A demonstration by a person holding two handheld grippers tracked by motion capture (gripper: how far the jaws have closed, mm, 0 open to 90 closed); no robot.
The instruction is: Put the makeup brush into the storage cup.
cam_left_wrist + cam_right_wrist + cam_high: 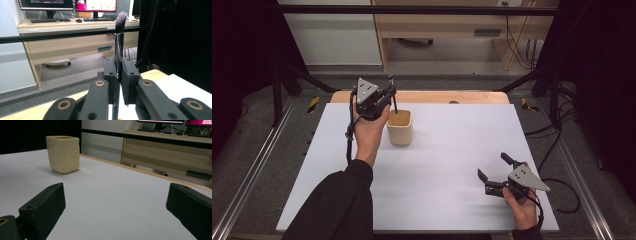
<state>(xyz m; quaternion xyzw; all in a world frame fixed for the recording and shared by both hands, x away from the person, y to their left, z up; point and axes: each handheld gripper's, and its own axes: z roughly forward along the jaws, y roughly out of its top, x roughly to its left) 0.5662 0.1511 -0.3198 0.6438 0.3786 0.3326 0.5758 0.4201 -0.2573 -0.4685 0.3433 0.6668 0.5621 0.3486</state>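
Two grippers we held: right gripper sat nearest us on the white table, jaws wide apart, nothing between. Farther off, left gripper was clamped on a makeup brush, bristles up, handle just above the cream cup.

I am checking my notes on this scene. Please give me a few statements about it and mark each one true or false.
1. The left hand-held gripper is shut on a brush. True.
2. The brush points bristles down. False: bristles up.
3. The right hand-held gripper holds the cup. False: its jaws stand open and empty, apart from the cup.
4. The cup stands upright on the table. True.
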